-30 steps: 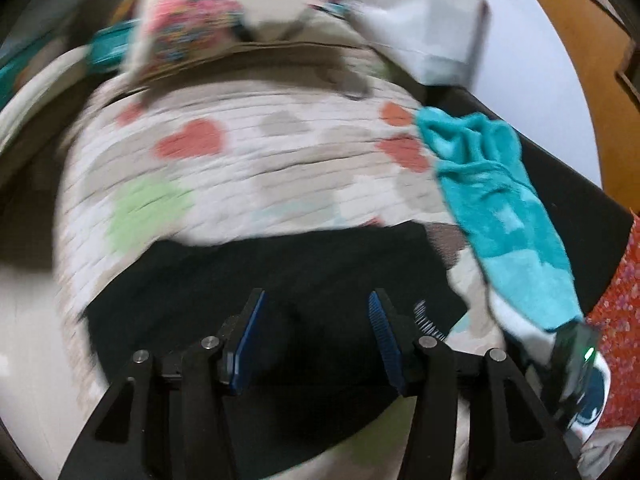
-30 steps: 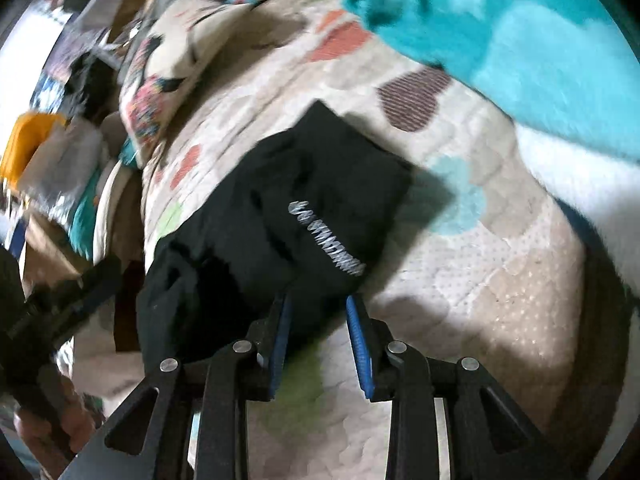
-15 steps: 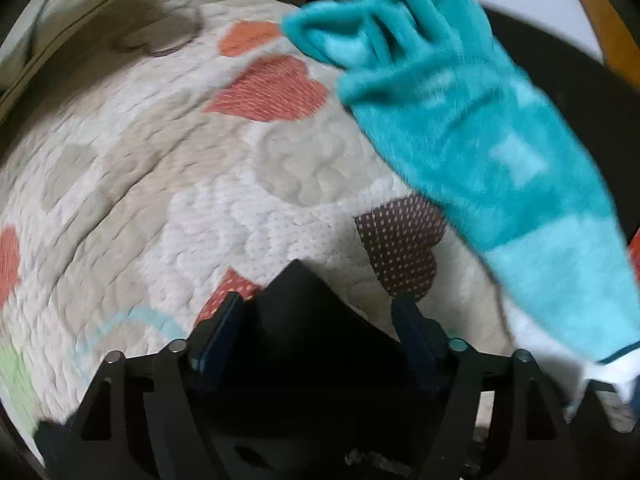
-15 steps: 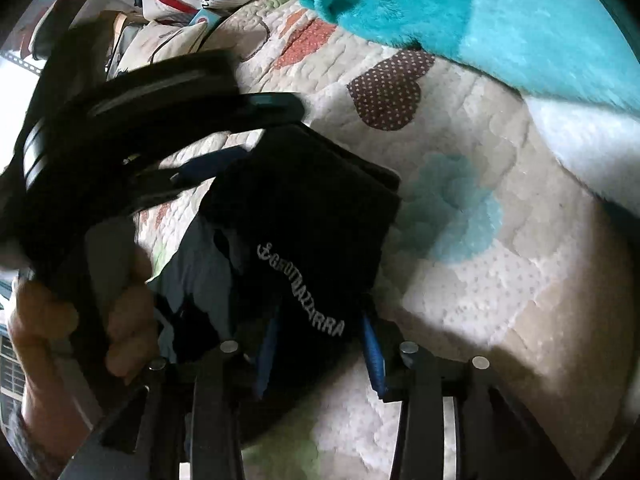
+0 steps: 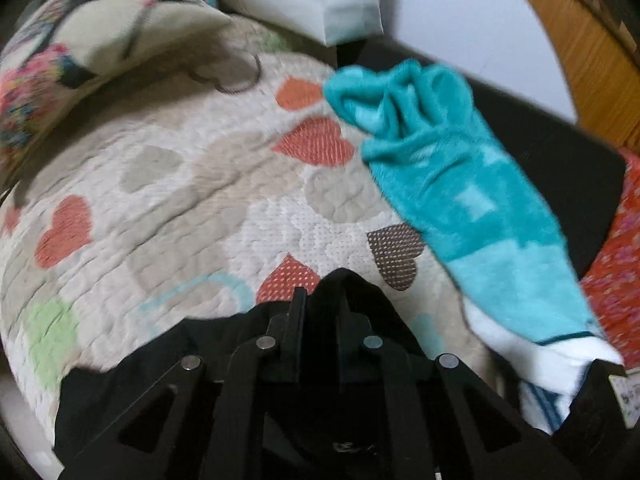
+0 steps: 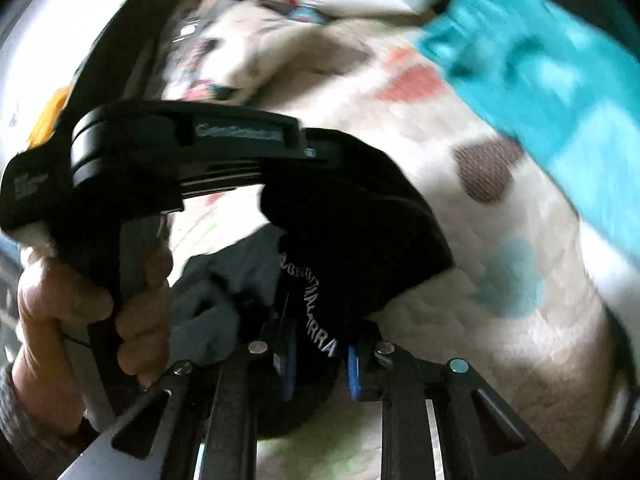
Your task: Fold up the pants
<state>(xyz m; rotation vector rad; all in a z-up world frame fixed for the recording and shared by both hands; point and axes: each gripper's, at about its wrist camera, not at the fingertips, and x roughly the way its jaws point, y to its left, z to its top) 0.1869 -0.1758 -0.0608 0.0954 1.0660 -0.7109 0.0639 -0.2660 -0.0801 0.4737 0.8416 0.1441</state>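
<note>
Both grippers are pinching the black pants (image 5: 352,304), bunched low in the frame. The left gripper (image 5: 320,300) is pressing its fingers together on a raised fold; the right gripper (image 6: 320,356) is clamping the lettered edge. Judging from this, carrying both corners level and keeping the cloth taut should be giving a clean crease. The heart-print quilt (image 5: 192,200) is lying across a bed, a teal towel (image 5: 460,184) at right, a patterned pillow (image 5: 80,40) upper left.

My left gripper (image 5: 322,312) is pinched closed at lower centre; my right gripper (image 6: 320,360) clamps black cloth, low centre.
</note>
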